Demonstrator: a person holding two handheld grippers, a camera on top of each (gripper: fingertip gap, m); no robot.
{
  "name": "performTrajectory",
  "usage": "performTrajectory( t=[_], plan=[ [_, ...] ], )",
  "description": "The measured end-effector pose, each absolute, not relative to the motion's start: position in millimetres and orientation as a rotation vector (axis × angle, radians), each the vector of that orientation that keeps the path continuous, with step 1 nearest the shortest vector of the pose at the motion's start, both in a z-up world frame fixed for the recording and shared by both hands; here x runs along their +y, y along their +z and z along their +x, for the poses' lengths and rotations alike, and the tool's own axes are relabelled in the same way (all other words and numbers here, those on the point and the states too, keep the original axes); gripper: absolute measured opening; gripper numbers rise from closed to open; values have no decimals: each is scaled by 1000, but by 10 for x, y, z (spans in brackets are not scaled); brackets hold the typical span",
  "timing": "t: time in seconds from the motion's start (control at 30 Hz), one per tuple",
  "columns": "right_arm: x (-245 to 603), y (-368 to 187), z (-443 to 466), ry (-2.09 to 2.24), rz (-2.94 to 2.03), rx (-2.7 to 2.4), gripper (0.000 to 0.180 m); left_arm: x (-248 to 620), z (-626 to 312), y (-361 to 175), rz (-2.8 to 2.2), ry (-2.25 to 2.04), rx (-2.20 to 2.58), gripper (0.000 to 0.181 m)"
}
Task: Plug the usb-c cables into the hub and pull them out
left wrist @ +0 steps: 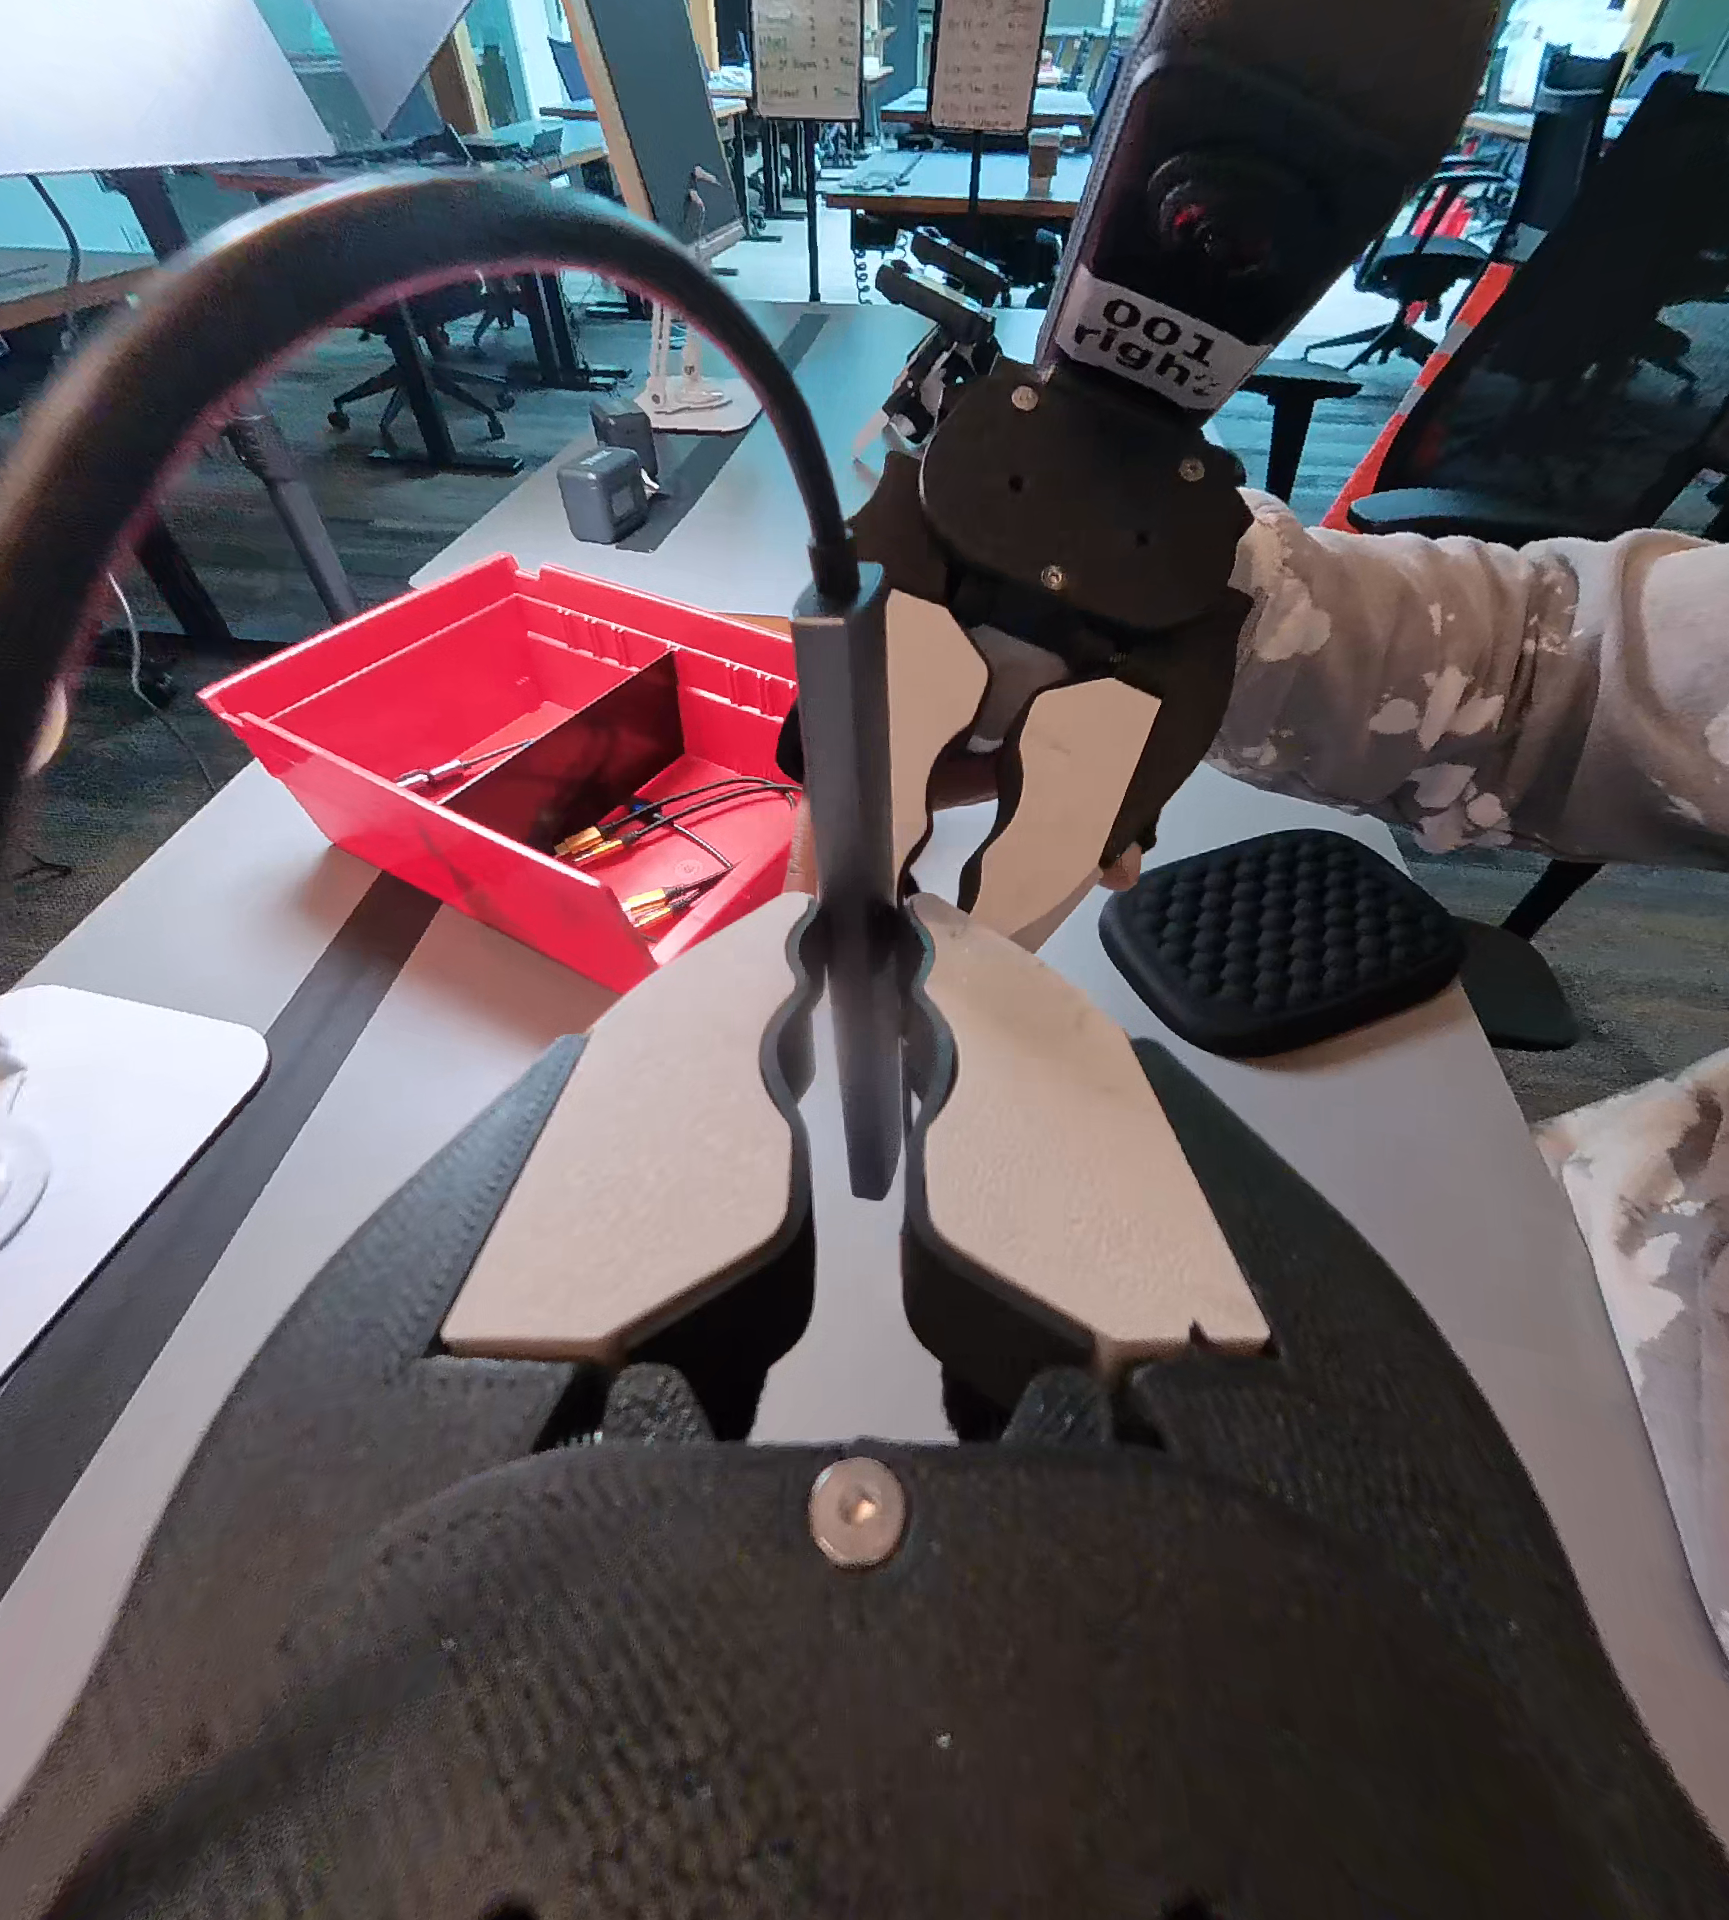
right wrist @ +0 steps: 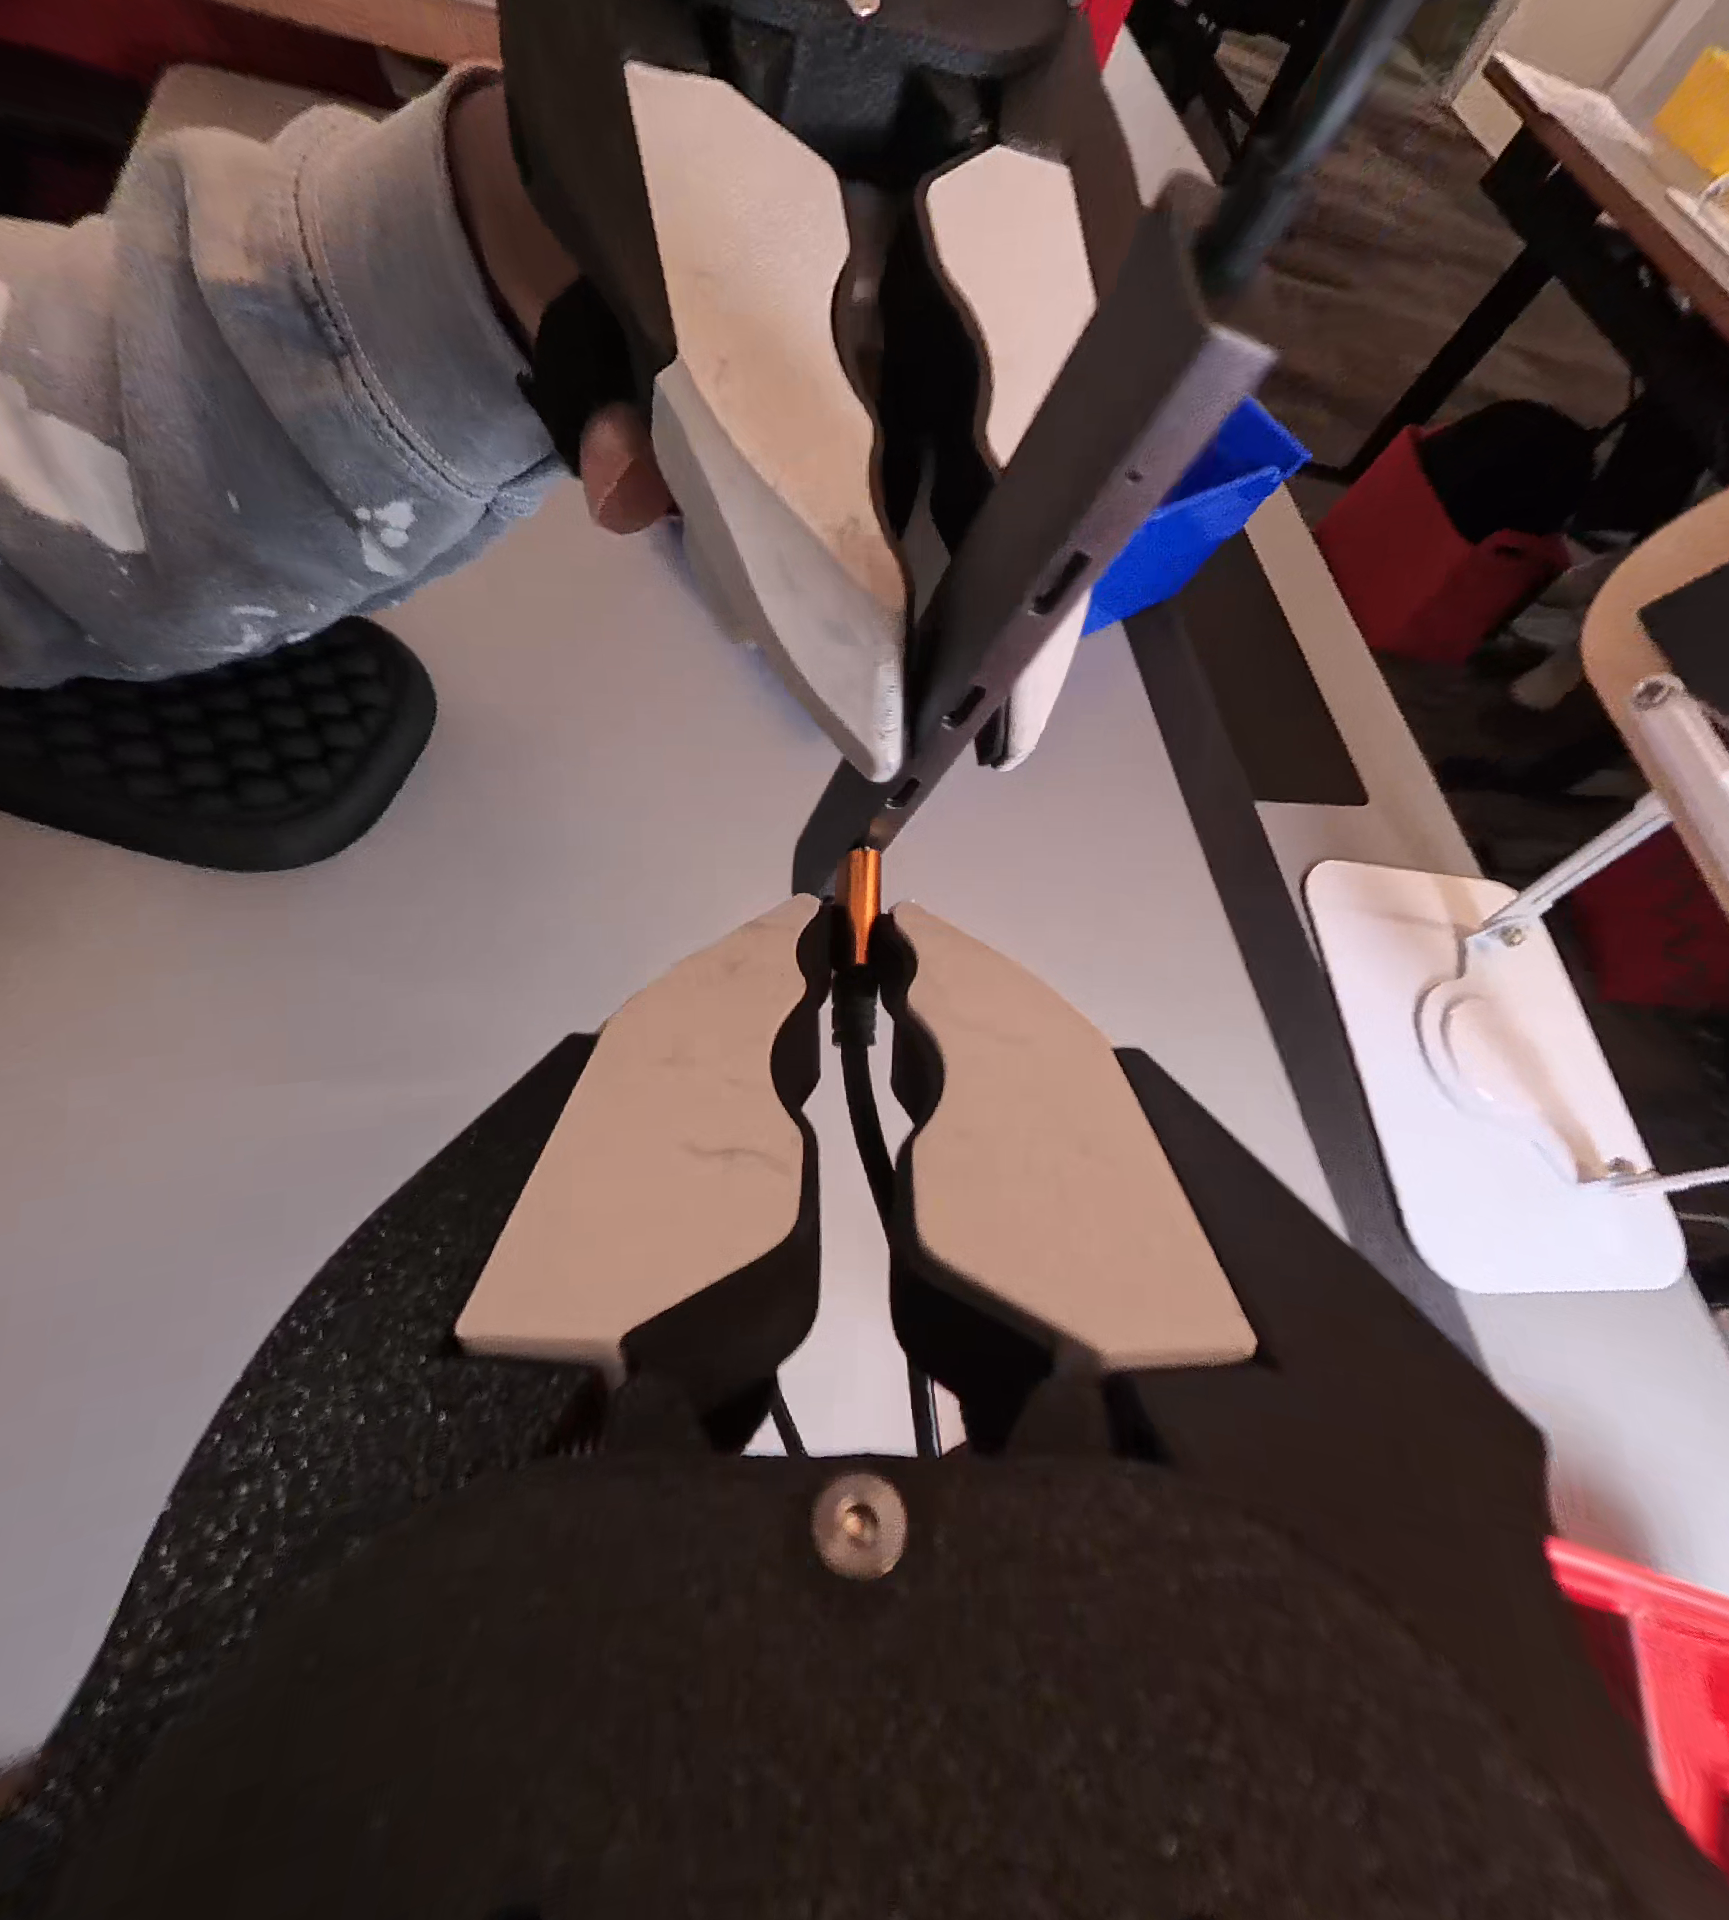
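Observation:
My left gripper [left wrist: 860, 914] is shut on the grey hub [left wrist: 844, 810], a slim bar held edge-up above the table, with its thick black cable [left wrist: 320, 239] arching up and left. In the right wrist view the hub [right wrist: 1078, 499] shows its row of ports, clamped in the left gripper [right wrist: 948, 753]. My right gripper [right wrist: 858, 914] is shut on an orange-sleeved usb-c cable plug [right wrist: 858, 904], whose tip touches the hub's lowest port. Its black cord runs back between the fingers. The right gripper [left wrist: 938, 883] also shows behind the hub in the left wrist view.
A red bin [left wrist: 403, 790] with a black divider holds several more orange-plugged cables at the left. A black padded armrest [left wrist: 1275, 935] lies at the table's right edge. A blue bin [right wrist: 1192, 520] stands behind the hub. A white monitor base [right wrist: 1494, 1091] sits nearby. Both grippers' tips are close together, under 4 cm apart.

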State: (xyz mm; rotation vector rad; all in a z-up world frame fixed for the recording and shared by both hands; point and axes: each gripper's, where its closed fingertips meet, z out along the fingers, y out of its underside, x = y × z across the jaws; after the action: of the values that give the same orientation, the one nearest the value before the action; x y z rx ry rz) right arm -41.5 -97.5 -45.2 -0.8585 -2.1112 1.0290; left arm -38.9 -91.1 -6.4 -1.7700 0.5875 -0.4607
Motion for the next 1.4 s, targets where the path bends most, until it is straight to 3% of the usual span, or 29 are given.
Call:
performTrajectory(
  t=[0.13,0.37,0.73,0.93,1.27,1.4],
  plan=[
    [-969,-387,-348,1128,-911,-2072,7,-894,-320,-205,-1794,-477,642,22],
    [-979,-264,-215,1182,-898,-2013,6,-911,-158,-181,-1683,-507,735,11],
    [-1017,-337,-103,1169,-962,-2016,7,-982,-55,-228,-1636,-601,838,11],
    [-275,-612,445,1066,-1161,-1894,7,-1549,-661,138,-1578,-583,771,10],
    [630,639,216,793,-1101,-1597,6,-1045,-824,109,-1696,-523,433,10],
    [1062,883,-28,744,-1110,-1476,7,-993,-860,76,-1693,-519,405,10]
  ],
)
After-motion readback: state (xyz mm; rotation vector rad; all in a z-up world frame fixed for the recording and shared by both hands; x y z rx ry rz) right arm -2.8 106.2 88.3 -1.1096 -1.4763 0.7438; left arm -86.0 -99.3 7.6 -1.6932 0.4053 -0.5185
